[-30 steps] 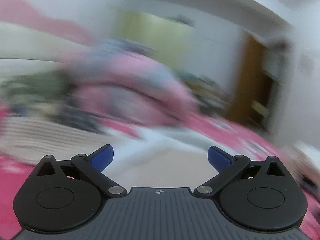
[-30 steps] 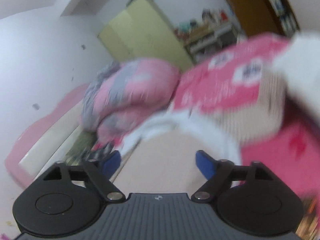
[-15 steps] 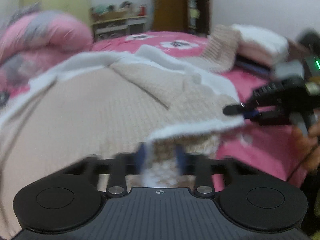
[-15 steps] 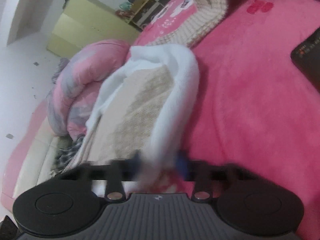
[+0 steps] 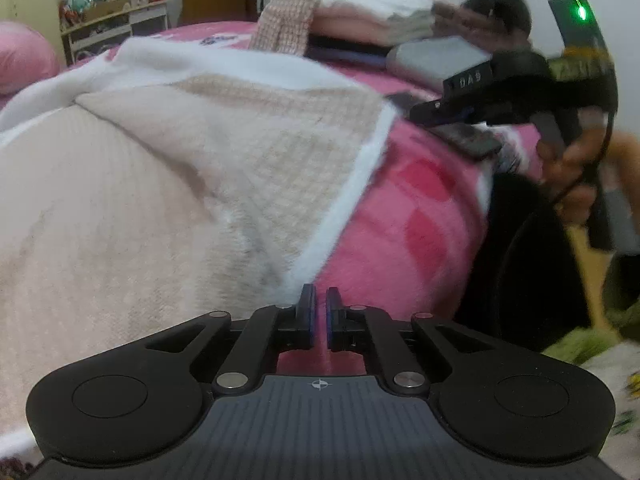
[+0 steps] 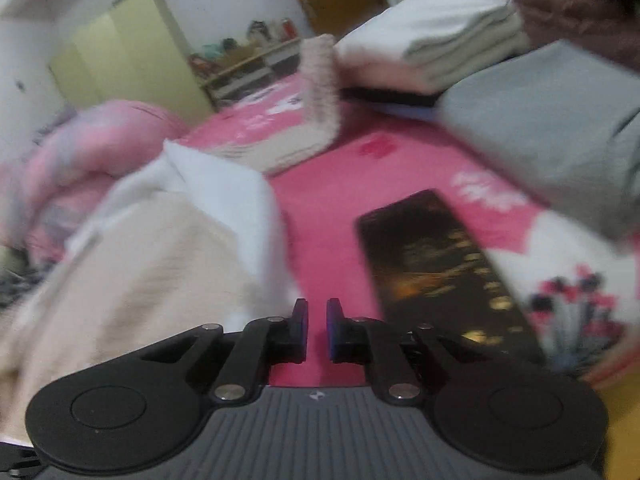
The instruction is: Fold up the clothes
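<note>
Both tools released the beige garment [image 5: 168, 184]; phone [image 6: 440, 276] beside it.

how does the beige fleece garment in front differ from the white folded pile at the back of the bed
The beige fleece garment lies spread and rumpled, unfolded; the white folded pile is stacked in neat layers. The garment is beige knit with a white fleecy edge; the pile's top is plain white. The garment is near the cameras, the pile far back. Both rest on the pink bedspread.
</note>
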`<state>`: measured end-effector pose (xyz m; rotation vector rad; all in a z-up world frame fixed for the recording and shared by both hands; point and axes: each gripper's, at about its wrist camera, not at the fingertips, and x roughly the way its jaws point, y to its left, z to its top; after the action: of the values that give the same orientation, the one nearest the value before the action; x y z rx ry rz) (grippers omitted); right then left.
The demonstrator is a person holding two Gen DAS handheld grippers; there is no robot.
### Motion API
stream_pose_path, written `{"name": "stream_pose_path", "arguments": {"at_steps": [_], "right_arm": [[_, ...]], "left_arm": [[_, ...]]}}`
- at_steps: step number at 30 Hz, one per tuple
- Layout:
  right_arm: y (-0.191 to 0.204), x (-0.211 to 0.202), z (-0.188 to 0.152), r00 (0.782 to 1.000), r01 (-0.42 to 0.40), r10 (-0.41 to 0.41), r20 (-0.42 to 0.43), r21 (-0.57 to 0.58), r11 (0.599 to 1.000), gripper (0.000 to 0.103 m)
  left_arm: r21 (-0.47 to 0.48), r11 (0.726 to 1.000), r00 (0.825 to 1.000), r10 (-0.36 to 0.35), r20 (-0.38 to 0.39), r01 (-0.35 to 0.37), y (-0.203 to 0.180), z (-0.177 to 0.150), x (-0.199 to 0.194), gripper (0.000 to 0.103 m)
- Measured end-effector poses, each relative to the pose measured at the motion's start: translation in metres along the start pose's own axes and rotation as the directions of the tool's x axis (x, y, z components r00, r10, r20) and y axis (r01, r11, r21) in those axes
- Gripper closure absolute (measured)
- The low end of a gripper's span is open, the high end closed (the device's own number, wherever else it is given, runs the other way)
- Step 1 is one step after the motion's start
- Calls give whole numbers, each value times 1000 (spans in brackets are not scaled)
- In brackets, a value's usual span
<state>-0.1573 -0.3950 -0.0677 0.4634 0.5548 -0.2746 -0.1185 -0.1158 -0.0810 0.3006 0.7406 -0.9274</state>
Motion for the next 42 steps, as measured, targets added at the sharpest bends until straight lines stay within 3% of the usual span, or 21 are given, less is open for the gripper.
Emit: {"name": "stream_pose_path", "arguments": {"at_steps": [2, 4, 6, 8, 11, 15, 18, 21, 24, 25, 26, 27, 28, 29, 32, 33, 34, 35, 37, 40, 42], "right_arm": [[8, -13, 5, 997, 41, -38, 65, -41, 998, 82], [23, -27, 14, 988, 60, -42, 149, -115, 992, 80], [47, -37, 20, 981, 8, 34, 192, -215, 977, 79], [78, -33, 21, 975, -111, 166, 149, -322, 940, 78], [127, -17, 10, 943, -289, 331, 14, -456, 842, 78], [180, 16, -35, 890, -451, 398, -223, -565, 691, 77], [189, 47, -73, 871, -487, 306, -383, -598, 636, 66], [183, 46, -74, 867, -496, 328, -375, -590, 637, 64], [180, 52, -65, 849, -515, 322, -419, -520, 682, 63], [181, 53, -64, 847, -515, 317, -426, -511, 689, 63], [184, 53, -64, 848, -511, 309, -430, -511, 691, 62], [185, 53, -66, 851, -505, 301, -430, -515, 693, 62], [186, 53, -67, 855, -498, 292, -429, -519, 695, 62], [187, 53, -68, 858, -491, 284, -428, -522, 697, 62], [190, 54, -71, 867, -471, 260, -425, -530, 705, 61], [191, 54, -71, 869, -466, 254, -424, -532, 706, 61], [192, 54, -72, 871, -462, 248, -424, -535, 708, 61], [193, 54, -72, 872, -458, 243, -425, -536, 709, 61], [195, 54, -72, 873, -454, 235, -427, -537, 711, 61], [195, 54, -71, 874, -451, 229, -429, -537, 713, 61], [195, 54, -71, 874, -449, 228, -429, -536, 715, 60]], "left_arm": [[-55, 998, 999, 43, 19, -42, 13, -7, -19, 66], [-123, 987, 993, 112, 35, -107, 29, -16, -39, 65], [-191, 967, 982, 181, 45, -169, 45, -26, -60, 59], [-259, 938, 967, 250, 51, -229, 62, -36, -80, 57], [-358, 880, 935, 351, 50, -311, 86, -50, -111, 56], [-484, 775, 878, 479, 31, -406, 118, -69, -152, 55], [-598, 635, 789, 614, 8, -488, 157, -95, -185, 43], [-676, 520, 731, 681, -41, -522, 200, -114, -196, 36], [-714, 462, 709, 702, -70, -527, 233, -120, -181, 36], [-725, 441, 700, 710, -78, -529, 243, -121, -173, 39], [-743, 419, 692, 717, -81, -522, 249, -122, -171, 65], [-765, 396, 684, 725, -80, -509, 252, -122, -171, 83], [-786, 372, 676, 733, -79, -494, 255, -122, -172, 92], [-774, 371, 653, 754, -72, -514, 250, -118, -170, 94], [-592, 428, 561, 827, -50, -683, 216, -99, -153, 95], [-527, 447, 554, 831, -56, -723, 209, -96, -146, 95], [-476, 467, 563, 823, -73, -745, 205, -97, -141, 94], [-467, 481, 583, 806, -97, -742, 206, -100, -140, 89], [-552, 485, 644, 755, -128, -678, 216, -113, -151, 81], [-775, 423, 719, 693, -56, -469, 232, -139, -189, 51], [-869, 386, 749, 662, 26, -310, 243, -158, -208, 51]]}}
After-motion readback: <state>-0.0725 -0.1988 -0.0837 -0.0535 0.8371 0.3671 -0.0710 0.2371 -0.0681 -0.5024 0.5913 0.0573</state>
